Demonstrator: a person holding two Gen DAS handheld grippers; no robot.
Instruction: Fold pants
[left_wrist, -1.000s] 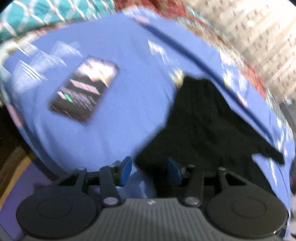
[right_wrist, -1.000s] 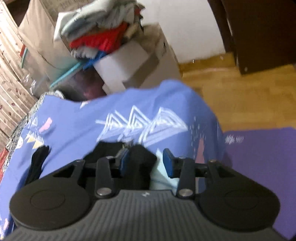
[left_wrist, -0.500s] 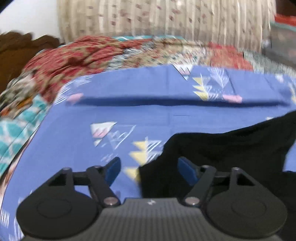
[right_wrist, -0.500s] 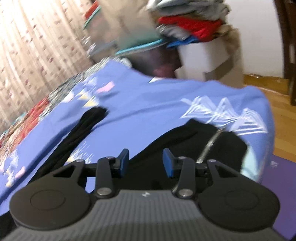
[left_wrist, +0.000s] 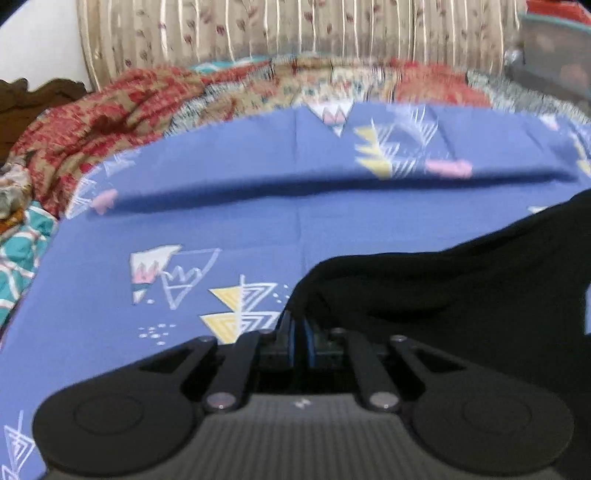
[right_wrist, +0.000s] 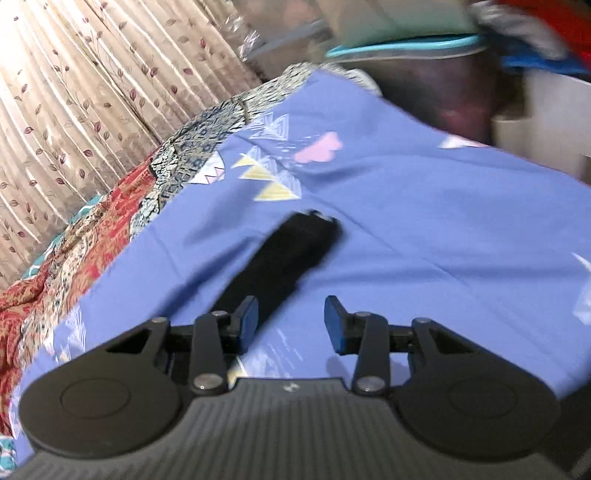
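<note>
The black pants (left_wrist: 443, 295) lie on a blue patterned bed sheet (left_wrist: 221, 221), spreading from the lower middle to the right edge of the left wrist view. My left gripper (left_wrist: 299, 334) is shut on the pants' near left edge, and the cloth rises into the pressed pads. In the right wrist view one black pant leg (right_wrist: 288, 254) runs up from beside the left finger (right_wrist: 245, 321) to its end on the sheet (right_wrist: 424, 221). My right gripper (right_wrist: 290, 321) hovers open over the sheet. Only bare sheet shows between its fingers.
A red patterned quilt (left_wrist: 92, 122) and a teal cloth (left_wrist: 18, 258) border the sheet at the left. A floral curtain (right_wrist: 74, 92) hangs behind the bed. Boxes and a bin with a teal rim (right_wrist: 406, 40) stand past the bed's far right.
My left gripper's jaws went from wide open to shut on the pants' edge. The right gripper swung left, away from the pants' top part to beside the leg's end, still open.
</note>
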